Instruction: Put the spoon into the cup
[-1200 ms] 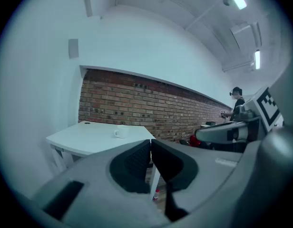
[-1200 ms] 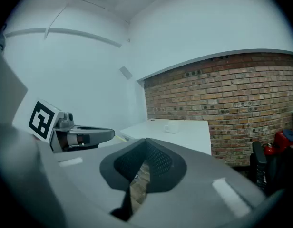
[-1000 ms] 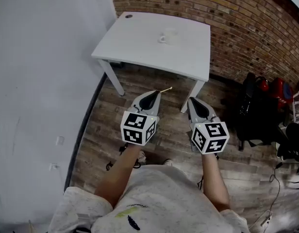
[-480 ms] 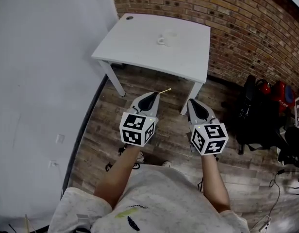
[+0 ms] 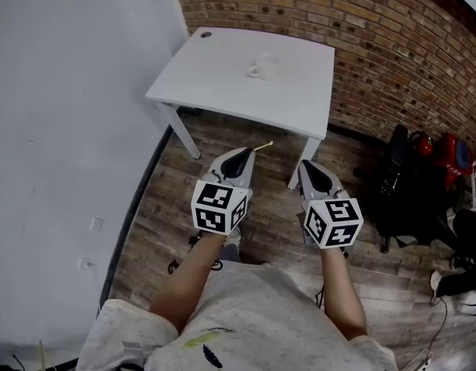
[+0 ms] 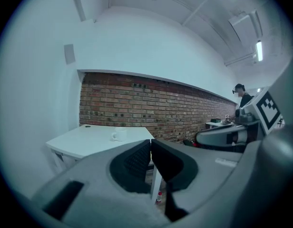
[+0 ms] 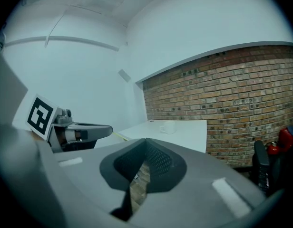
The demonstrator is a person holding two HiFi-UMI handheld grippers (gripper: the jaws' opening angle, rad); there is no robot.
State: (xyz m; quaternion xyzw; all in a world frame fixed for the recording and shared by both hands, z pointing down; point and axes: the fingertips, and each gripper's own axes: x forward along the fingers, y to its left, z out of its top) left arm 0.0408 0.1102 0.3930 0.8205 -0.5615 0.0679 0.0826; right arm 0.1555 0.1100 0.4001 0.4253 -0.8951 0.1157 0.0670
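A white cup (image 5: 261, 68) stands on the white table (image 5: 222, 83) ahead of me, also seen as the cup (image 6: 119, 135) in the left gripper view and the cup (image 7: 168, 127) in the right gripper view. My left gripper (image 5: 244, 151) hangs over the wooden floor short of the table, jaws shut on a thin pale spoon (image 5: 263, 144) that pokes out to the right of its tip. In its own view the left gripper (image 6: 151, 148) shows closed pads and the spoon is hidden. My right gripper (image 5: 306, 163) is beside it, shut and empty, as the right gripper (image 7: 145, 144) confirms.
A brick wall (image 5: 392, 45) runs behind the table and a white wall (image 5: 68, 130) is at the left. Black bags or chairs and a red object (image 5: 423, 168) crowd the floor at the right. A person (image 6: 240, 95) stands far off in the left gripper view.
The table has drifted slightly lower in the head view, so it is a little closer. Both grippers keep their pose, and the spoon stays in the left one.
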